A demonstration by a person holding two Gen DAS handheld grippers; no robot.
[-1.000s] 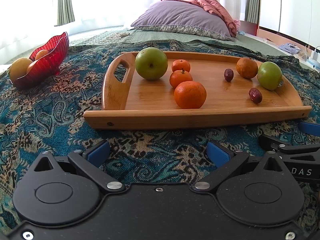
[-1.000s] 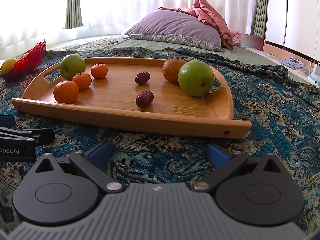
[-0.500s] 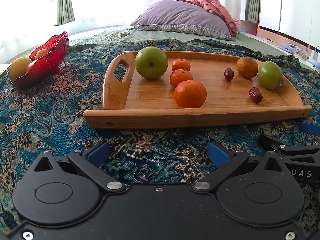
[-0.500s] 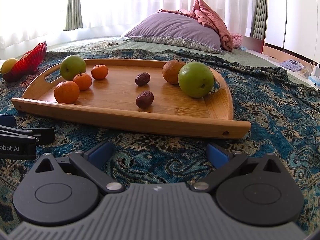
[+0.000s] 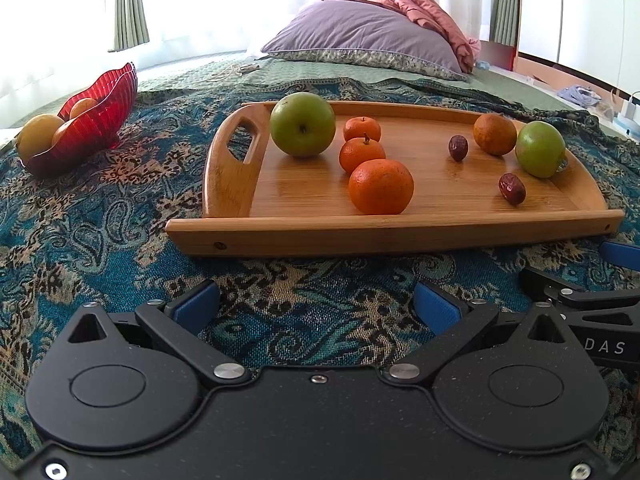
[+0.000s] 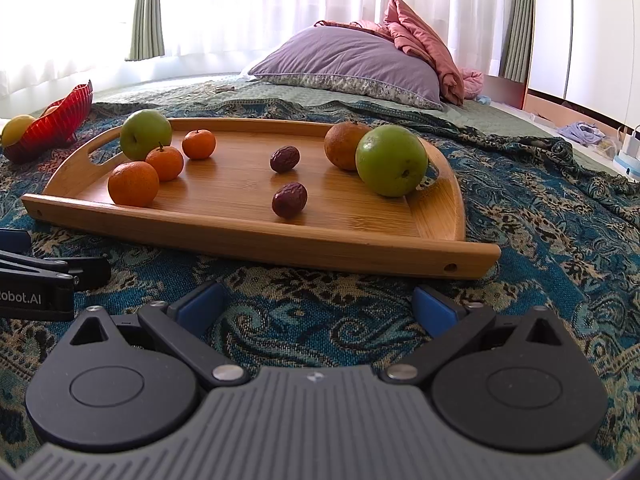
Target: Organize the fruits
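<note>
Nothing has shifted on the bed in the last second: I hold my left hand-held gripper [image 5: 316, 300] and right hand-held gripper [image 6: 316, 300] released short of the tray [image 5: 400, 232], where apples, oranges and dates lie mixed.

Tray [image 5: 384, 232] and bowl [image 5: 96, 128] on bedspread [image 5: 100, 220]

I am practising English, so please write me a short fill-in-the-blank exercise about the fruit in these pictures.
1. The wooden tray holds two green ___.
2. Between the fruit groups lie ___ dark dates.
3. The red bowl stands ___ the tray, on the patterned cloth.
4. Both the left gripper and the right gripper are ___.

Missing words: apples; two; outside; open
</note>
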